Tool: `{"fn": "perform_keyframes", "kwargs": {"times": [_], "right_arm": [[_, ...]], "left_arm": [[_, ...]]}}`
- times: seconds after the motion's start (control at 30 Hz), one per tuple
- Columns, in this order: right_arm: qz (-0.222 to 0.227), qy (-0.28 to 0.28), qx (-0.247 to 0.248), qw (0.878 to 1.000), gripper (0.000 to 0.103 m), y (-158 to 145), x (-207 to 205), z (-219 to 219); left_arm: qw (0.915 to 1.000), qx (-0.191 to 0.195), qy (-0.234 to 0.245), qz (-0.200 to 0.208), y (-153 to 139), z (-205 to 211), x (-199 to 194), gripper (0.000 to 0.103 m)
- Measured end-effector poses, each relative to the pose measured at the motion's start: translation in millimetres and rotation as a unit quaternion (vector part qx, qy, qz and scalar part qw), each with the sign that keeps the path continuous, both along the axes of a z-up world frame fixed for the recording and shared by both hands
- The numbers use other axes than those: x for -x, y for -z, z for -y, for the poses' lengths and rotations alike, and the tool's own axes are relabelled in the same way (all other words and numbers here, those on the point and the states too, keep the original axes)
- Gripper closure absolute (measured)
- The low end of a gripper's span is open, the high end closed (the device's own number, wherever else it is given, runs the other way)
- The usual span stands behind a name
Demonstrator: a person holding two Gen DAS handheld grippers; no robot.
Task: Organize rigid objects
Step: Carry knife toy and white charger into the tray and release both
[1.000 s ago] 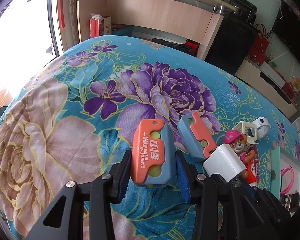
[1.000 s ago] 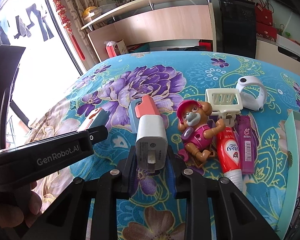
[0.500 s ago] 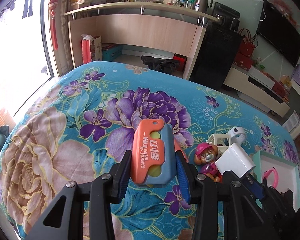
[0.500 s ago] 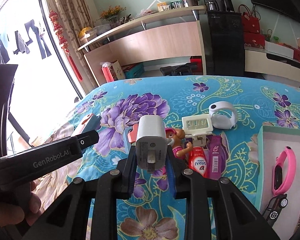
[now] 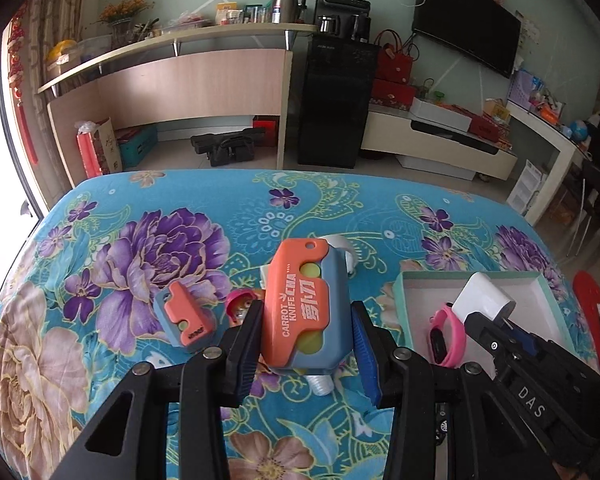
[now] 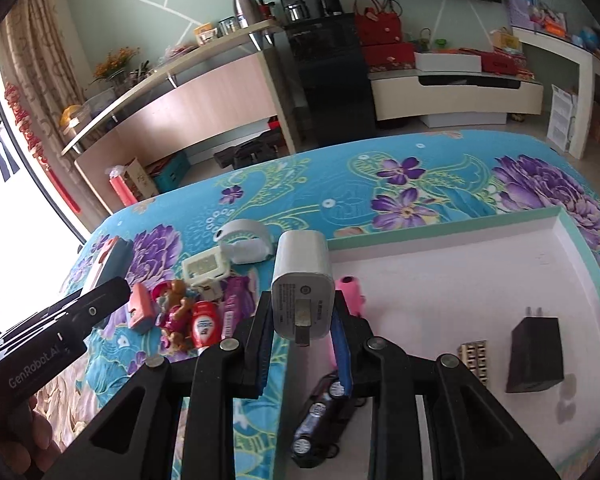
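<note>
Now the left claw (image 5: 305,344) squeezes an orange and blue carrot knife toy (image 5: 304,312) between its pads, up off the flowery cloth (image 5: 188,200). Just past its left finger lies a second small orange and blue toy (image 5: 184,318). Off to its right is a white tray (image 5: 540,304) with a pink band (image 5: 446,336) inside.

The right claw (image 6: 300,344) pinches a white plug block (image 6: 302,284), held over the tray's near left corner. Below it lies a dark toy car (image 6: 320,420). Farther right inside the tray sits a black plug block (image 6: 534,354). To the claw's left are a puppy toy (image 6: 174,306) and a red tube (image 6: 205,324).
</note>
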State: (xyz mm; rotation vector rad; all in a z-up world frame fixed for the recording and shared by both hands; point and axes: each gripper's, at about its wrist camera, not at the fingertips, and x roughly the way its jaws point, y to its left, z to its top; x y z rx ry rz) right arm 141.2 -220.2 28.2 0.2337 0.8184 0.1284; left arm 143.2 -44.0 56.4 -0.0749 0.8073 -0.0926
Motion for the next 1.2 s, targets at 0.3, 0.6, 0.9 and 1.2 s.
{"fn": "perform_keyframes", "kwargs": {"times": [0.3,0.6,0.9,1.2], "right_arm": [[-0.012,0.098,0.028,0.995,0.075,0.9,11.8,81.0],[-0.017,0.138,0.048,0.989,0.075,5.3,21.4,117.0],[-0.025,0.175,0.055,0.983,0.075,15.5,25.1,148.1],[-0.052,0.191,0.059,0.978,0.075,30.7,23.4,159.0]], "left_arm": [[0.9964,-0.022,0.082,-0.002,3.5,77.9,2.4,0.058],[0.9884,-0.044,0.145,-0.011,16.7,138.1,9.2,0.058],[0.9839,-0.060,0.165,-0.035,40.8,167.0,5.8,0.058],[0.9809,-0.068,0.170,-0.065,63.0,177.9,1.3,0.058]]}}
